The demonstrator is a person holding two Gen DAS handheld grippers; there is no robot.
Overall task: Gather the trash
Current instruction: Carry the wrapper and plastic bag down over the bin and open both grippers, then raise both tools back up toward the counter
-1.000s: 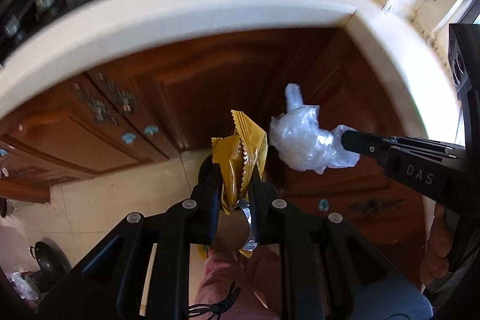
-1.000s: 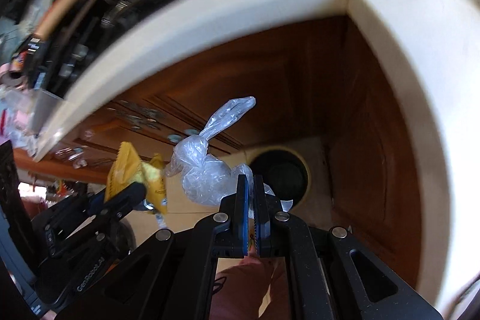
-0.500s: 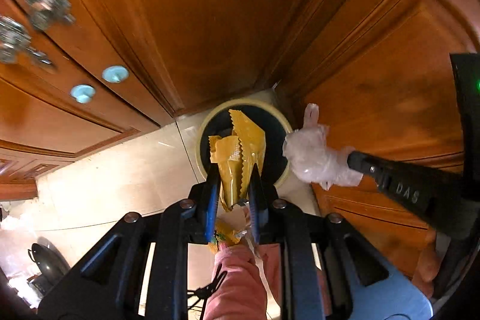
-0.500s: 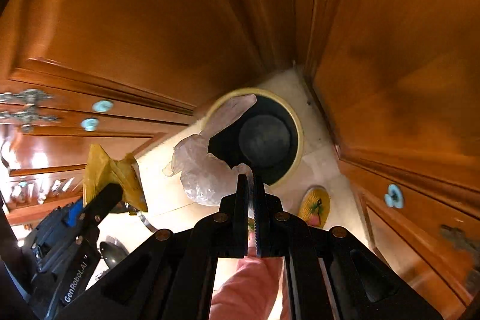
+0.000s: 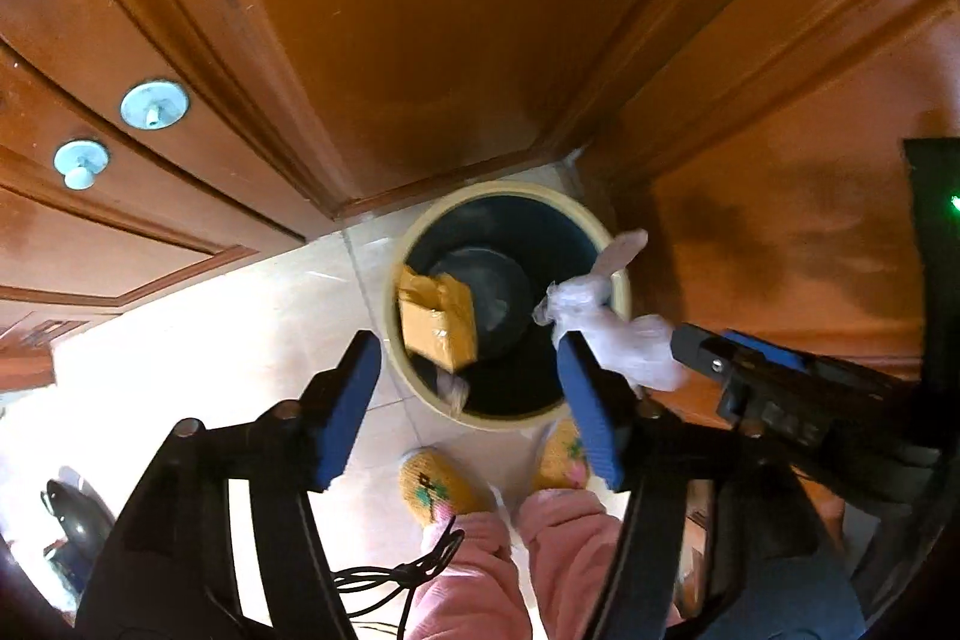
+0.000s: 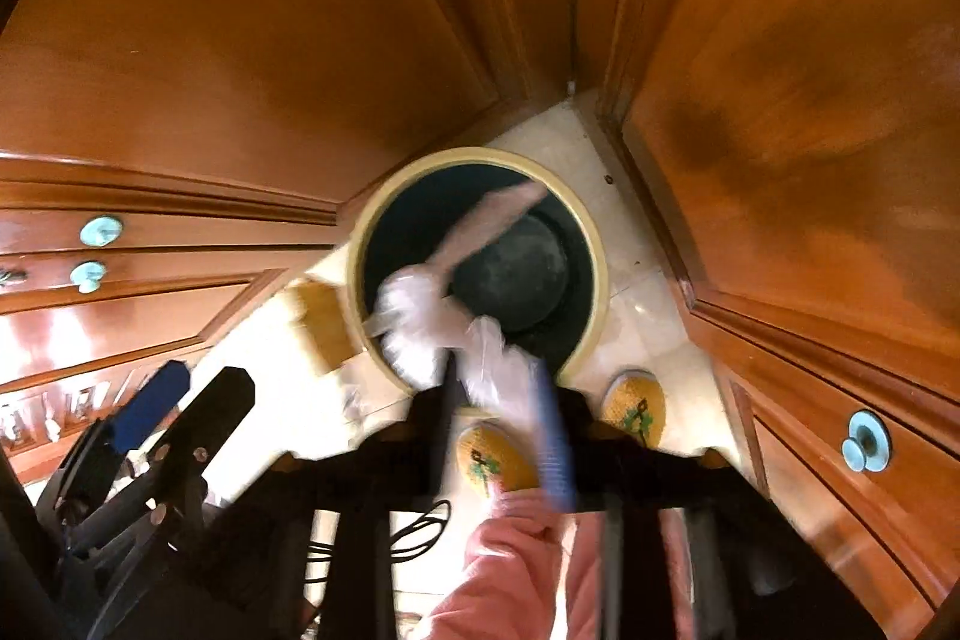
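Both tools hang over the bin (image 5: 507, 305) in the cabinet corner, and this looks like the drop step. The left tool (image 5: 468, 394) is spreading, nothing between its pads, and the yellow wrapper (image 5: 438, 319) is loose just inside the bin's mouth. The right tool (image 6: 501, 418) is spreading too, the clear bag (image 6: 444, 322) slack at its tips over the near rim; next, I'd judge, both need to lift clear once the bag drops in, minding the rim and the slippers (image 5: 438, 484) below.
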